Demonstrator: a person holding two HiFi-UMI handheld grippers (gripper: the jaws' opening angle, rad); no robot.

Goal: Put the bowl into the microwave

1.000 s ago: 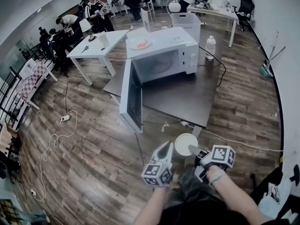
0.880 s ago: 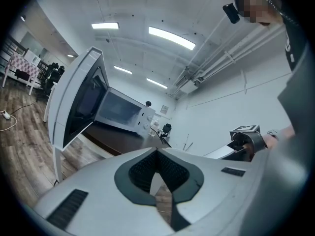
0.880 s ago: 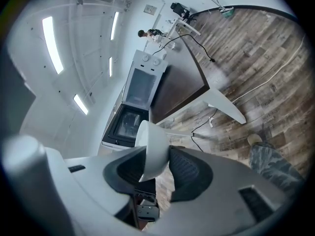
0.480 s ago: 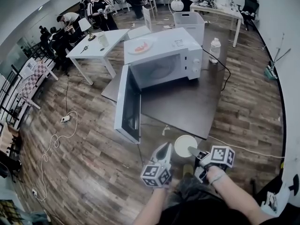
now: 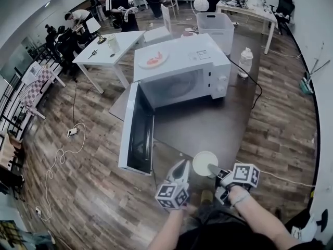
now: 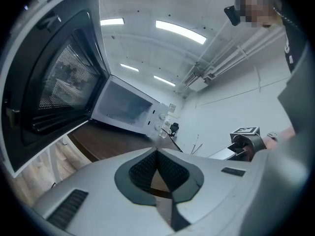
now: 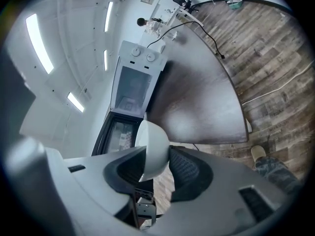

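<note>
At the dark table's (image 5: 208, 119) edge, right tongs (image 5: 212, 166) clamp the bowl's (image 5: 203, 162) rim; left tongs (image 5: 184, 164) closed.

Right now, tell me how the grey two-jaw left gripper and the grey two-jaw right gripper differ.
The grey two-jaw left gripper is shut on nothing; the grey two-jaw right gripper clamps the rim of a round white bowl. The left gripper points ahead toward the white microwave; the right gripper points sideways toward the left one. Each carries a square-marker cube.

Open-plan office: white desks (image 5: 106, 53), chairs (image 5: 284, 5).
</note>
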